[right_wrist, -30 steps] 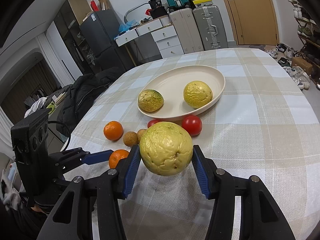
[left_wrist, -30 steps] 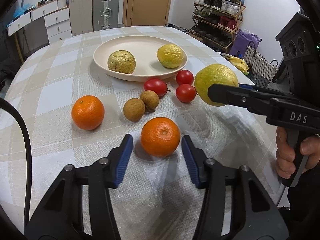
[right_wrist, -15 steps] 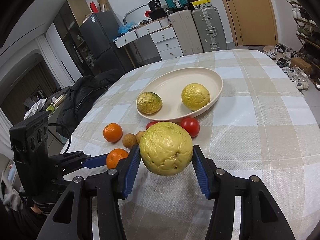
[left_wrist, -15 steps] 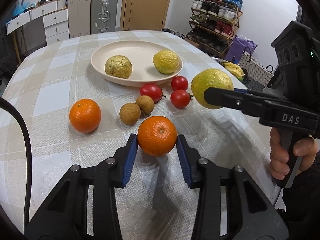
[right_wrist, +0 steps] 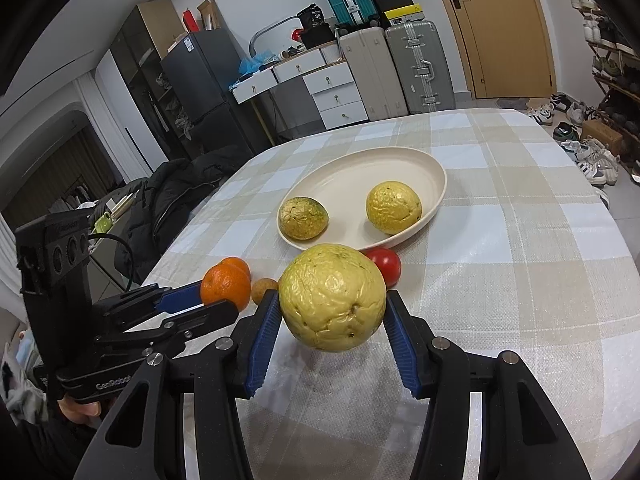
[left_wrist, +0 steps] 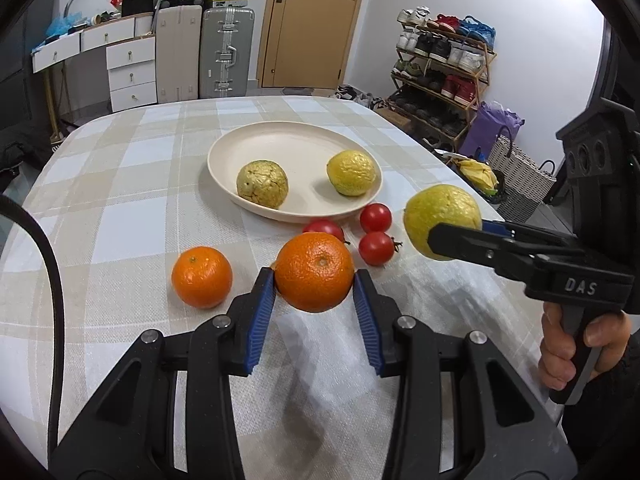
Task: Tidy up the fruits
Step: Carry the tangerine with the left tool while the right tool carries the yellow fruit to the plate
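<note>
I hold orange (left_wrist: 314, 271) in left tool (left_wrist: 314, 280), yellow fruit (right_wrist: 332, 297) in right tool (right_wrist: 332, 312); both firm, round, roll-prone; clamp across widest middle.

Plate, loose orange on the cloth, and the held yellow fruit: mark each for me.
plate (left_wrist: 280, 148), left wrist view, bare inner surface.
loose orange (left_wrist: 202, 277), left wrist view, middle of its peel.
yellow fruit (right_wrist: 332, 302), right wrist view, centre of its wrinkled skin, between the right gripper's pads.

Woven checked tablecloth (left_wrist: 120, 184), matt cream plate (left_wrist: 296, 140), wrinkled yellow fruit (right_wrist: 332, 298), dimpled glossy orange (left_wrist: 314, 270)
</note>
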The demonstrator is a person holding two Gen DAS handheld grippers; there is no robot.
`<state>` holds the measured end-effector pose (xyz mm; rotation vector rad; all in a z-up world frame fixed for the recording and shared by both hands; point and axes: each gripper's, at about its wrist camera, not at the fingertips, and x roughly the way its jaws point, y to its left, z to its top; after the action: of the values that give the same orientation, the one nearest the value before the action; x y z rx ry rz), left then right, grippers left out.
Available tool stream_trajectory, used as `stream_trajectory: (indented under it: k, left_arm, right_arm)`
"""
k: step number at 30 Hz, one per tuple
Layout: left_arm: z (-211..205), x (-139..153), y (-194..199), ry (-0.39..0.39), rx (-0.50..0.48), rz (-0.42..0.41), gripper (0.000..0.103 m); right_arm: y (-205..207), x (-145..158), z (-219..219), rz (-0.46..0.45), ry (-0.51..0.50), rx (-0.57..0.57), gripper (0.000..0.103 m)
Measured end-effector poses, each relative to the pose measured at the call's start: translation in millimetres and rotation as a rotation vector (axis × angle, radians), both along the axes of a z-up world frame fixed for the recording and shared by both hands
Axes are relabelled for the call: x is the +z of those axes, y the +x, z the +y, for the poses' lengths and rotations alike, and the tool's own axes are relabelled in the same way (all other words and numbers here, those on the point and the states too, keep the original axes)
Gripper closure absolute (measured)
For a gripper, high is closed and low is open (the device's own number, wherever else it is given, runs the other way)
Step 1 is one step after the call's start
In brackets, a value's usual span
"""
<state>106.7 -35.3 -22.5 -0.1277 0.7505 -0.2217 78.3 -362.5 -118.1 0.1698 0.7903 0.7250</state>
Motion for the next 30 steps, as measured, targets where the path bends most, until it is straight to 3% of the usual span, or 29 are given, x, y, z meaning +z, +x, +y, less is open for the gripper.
stream_trajectory:
  k: [17, 30]
  left_arm:
    - [8, 10, 51, -0.008, 0.054, -0.017, 0.066]
    - [3, -7, 89, 0.015, 0.067, 0.021, 0.066]
  right_arm:
    - [38, 9, 6, 0.065, 0.062, -0.029, 0.050]
    - [69, 2, 26, 0.104, 0.019, -0.046, 0.050]
